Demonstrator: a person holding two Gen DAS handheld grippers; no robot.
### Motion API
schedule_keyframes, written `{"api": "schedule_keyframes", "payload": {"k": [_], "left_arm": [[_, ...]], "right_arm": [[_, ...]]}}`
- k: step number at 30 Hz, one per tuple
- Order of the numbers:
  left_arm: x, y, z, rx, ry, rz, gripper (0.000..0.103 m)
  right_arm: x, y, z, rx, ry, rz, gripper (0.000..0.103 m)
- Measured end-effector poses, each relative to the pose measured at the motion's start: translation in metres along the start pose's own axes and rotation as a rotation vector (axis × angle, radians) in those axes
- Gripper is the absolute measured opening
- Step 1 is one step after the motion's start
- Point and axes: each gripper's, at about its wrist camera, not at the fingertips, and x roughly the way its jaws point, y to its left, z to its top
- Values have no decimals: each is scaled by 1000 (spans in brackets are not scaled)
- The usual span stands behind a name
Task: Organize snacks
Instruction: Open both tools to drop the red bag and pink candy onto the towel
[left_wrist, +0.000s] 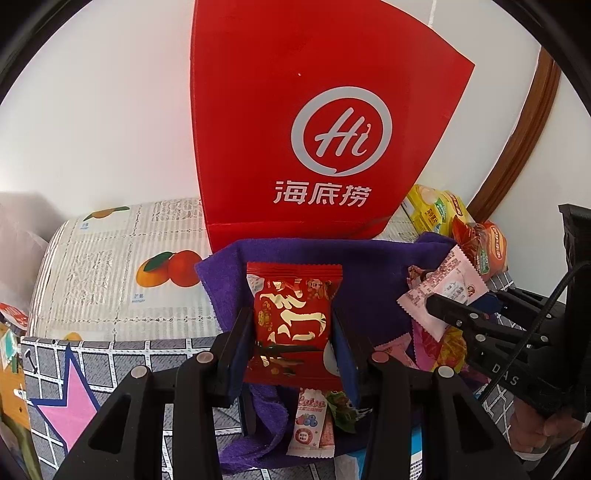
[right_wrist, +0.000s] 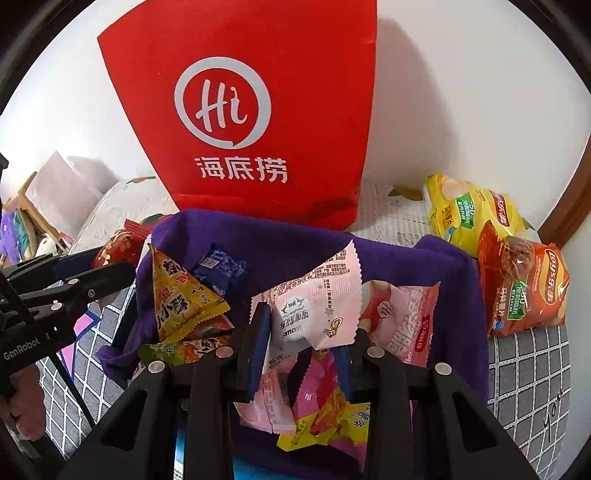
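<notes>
Left hand-held gripper (left_wrist: 294, 332) is clamped on a red snack packet (left_wrist: 293, 317), held above a purple cloth (left_wrist: 369, 273); the right hand-held gripper (right_wrist: 302, 345) pinches a pale pink snack packet (right_wrist: 317, 306) over the same cloth. More snacks lie on the cloth: a yellow triangular packet (right_wrist: 181, 295) at the left, a blue one (right_wrist: 221, 269) farther back, a pink pack (right_wrist: 402, 317) at the right. The cloth rests on a grey grid-patterned cover (right_wrist: 524, 369); beyond it a lace table covering with printed oranges (left_wrist: 122, 266) reaches a white wall (left_wrist: 110, 110). A tall red paper bag (right_wrist: 258, 110) stands against that wall, just past the cloth's far edge. A yellow chip bag (right_wrist: 465, 214) and an orange chip bag (right_wrist: 524, 284) sit at the far right, near a brown wooden frame (left_wrist: 517, 147). Open surface remains at the left. Gripper bodies hide the near snacks, and clutter at the far left is too blurred to identify.
</notes>
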Motion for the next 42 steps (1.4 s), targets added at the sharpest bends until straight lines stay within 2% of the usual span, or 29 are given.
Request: {"api": "schedule_keyframes", "payload": {"k": [12,20,28,32,37,42], "left_arm": [[0,2,1,-5,-1,8,40],[1,-2,-1,10,6,1,40],[4,-7,-1,17,14,-5,40],[8,-10,-2,17,21,-12,40],[14,-16,-3,7,32,-84,40],[22,-25,-7,27,54,-77,40]], "right_arm": [[1,0,-1,-4,3,20,33],[21,13,-7,-49,85,26,32],[22,9,-9,-42,95,15,32],[17,7,-7,-44,85,8,32],[-1,-2,-3,-23,40,-7,32],[-20,-13,1,10,-13,-9,34]]}}
